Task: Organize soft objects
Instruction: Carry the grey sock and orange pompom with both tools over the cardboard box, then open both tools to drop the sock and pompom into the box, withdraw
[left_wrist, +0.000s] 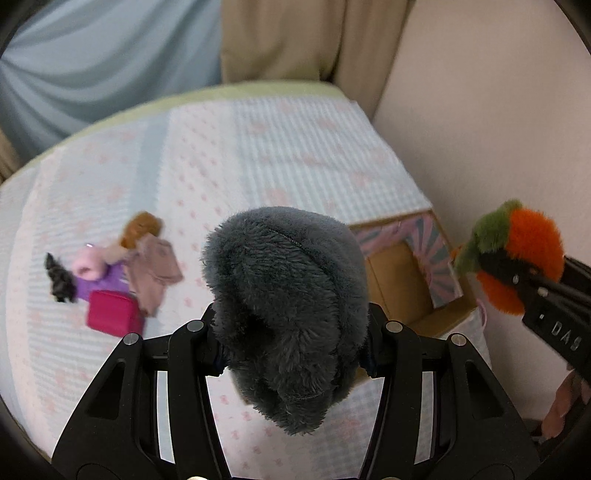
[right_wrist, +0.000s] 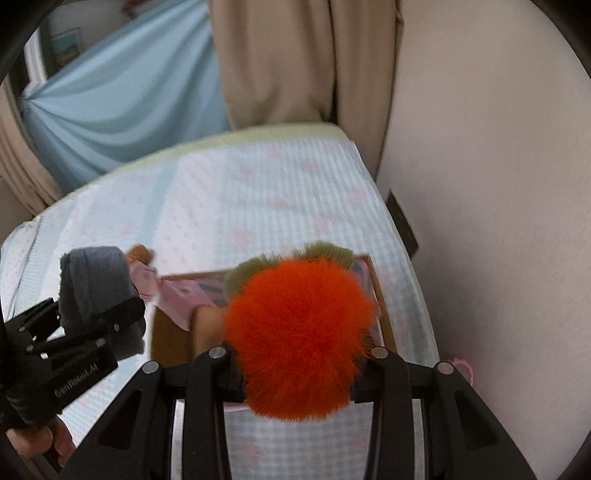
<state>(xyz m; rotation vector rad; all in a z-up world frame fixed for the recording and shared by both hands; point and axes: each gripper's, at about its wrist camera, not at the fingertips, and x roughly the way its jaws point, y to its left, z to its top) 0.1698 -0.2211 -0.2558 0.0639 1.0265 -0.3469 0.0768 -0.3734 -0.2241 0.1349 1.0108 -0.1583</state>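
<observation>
My left gripper (left_wrist: 291, 343) is shut on a grey fluffy plush (left_wrist: 284, 306) and holds it above the bed; it also shows in the right wrist view (right_wrist: 94, 284). My right gripper (right_wrist: 299, 365) is shut on an orange and green fuzzy plush (right_wrist: 299, 332), held over an open cardboard box (right_wrist: 382, 295). That plush (left_wrist: 517, 243) and the box (left_wrist: 399, 280) show at the right of the left wrist view. A pile of soft things (left_wrist: 122, 273) lies on the bed at the left: brown plush, pink items, purple piece, magenta pouch, black fuzzy piece.
The bed has a pale blue and pink patterned cover (left_wrist: 258, 155). A wall (right_wrist: 498, 184) runs along its right side. Beige and blue curtains (right_wrist: 288, 62) hang behind the bed. A pink item (right_wrist: 461, 363) lies by the wall beside the box.
</observation>
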